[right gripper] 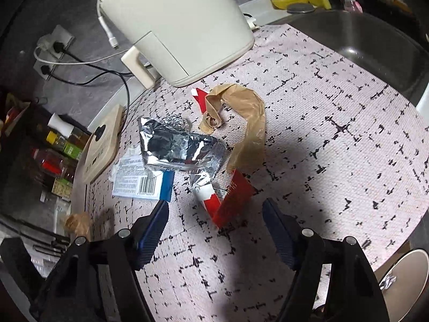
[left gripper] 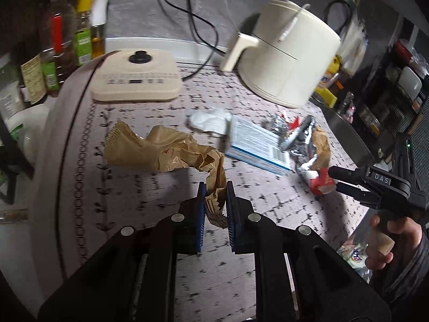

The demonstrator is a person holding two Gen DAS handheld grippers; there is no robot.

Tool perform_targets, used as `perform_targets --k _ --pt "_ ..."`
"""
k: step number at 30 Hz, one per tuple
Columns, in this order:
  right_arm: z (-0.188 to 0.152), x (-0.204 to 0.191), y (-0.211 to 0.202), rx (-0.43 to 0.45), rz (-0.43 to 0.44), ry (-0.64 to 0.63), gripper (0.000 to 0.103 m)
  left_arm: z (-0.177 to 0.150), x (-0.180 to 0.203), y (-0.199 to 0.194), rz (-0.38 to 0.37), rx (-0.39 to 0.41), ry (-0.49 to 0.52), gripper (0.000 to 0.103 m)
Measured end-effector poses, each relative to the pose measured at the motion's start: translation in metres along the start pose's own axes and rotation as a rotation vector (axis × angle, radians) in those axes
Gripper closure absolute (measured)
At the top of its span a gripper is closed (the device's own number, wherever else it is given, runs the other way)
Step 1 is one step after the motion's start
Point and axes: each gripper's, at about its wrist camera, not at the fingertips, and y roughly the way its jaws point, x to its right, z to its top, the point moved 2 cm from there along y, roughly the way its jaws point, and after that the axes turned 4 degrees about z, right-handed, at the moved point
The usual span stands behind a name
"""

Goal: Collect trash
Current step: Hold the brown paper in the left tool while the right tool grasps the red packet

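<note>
Left wrist view: the worktop [left gripper: 150, 187], under a pale cloth with black dashes, fills most of the scene. At 1 o'clock stands a cream air fryer [left gripper: 289, 53], its handle turned toward 11 o'clock. At 11 o'clock lies a flat cream appliance base [left gripper: 136, 77] with a black knob, and beyond it at 10 o'clock a row of oil and sauce bottles [left gripper: 67, 40]. Black cables [left gripper: 193, 16] run along the grey wall at 12 o'clock.

Trash lies across the middle. A crumpled brown paper bag [left gripper: 166, 150] stretches from centre toward 6 o'clock. At 2 o'clock from it lies a white-and-blue carton [left gripper: 257, 145] with a barcode and print too small to read, a white tissue wad [left gripper: 211, 120] touching its far end. Silver foil wrappers [left gripper: 303, 139] sit at 3 o'clock, with a red-and-white wrapper [left gripper: 321, 181] just beside them.

The left tool [left gripper: 215, 196] is clamped on the bag's serrated tail, its blue pads pressed against both sides.

The right tool [left gripper: 335, 179], marked "DAS", reaches in from 3 o'clock. Right wrist view shows it [right gripper: 215, 209] spread wide, empty, either side of the red-and-white wrapper [right gripper: 225, 201], touching nothing.
</note>
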Motion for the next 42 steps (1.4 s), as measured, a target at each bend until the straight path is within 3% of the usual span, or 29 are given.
perform_targets --k 1,2,3,4,9,17,32,42 --pt "0.000 0.000 0.004 -0.004 -0.018 0.015 0.036 0.000 -0.006 -0.002 0.009 0.005 -0.009 0.089" --pt "0.000 0.001 0.007 -0.010 -0.031 0.025 0.051 0.001 -0.010 -0.004 0.016 0.009 -0.017 0.089" --pt "-0.001 0.003 0.011 -0.022 -0.040 0.038 0.078 0.001 -0.015 -0.006 0.023 0.015 -0.029 0.089" --pt "-0.002 0.004 0.016 -0.043 -0.048 0.051 0.090 0.000 -0.019 -0.008 0.027 0.019 -0.039 0.089" --pt "-0.006 0.003 0.011 -0.023 -0.059 0.036 0.092 -0.008 -0.028 -0.013 0.040 0.021 -0.072 0.089" --pt "-0.024 0.009 -0.017 -0.009 -0.063 -0.025 0.092 -0.018 -0.010 -0.025 0.031 0.049 -0.065 0.089" --pt "-0.058 0.052 -0.106 0.062 -0.025 -0.074 0.092 -0.063 0.064 -0.073 0.011 0.063 0.005 0.089" --pt "-0.097 0.093 -0.166 0.092 -0.029 -0.077 0.092 -0.106 0.127 -0.088 -0.062 0.027 0.076 0.089"
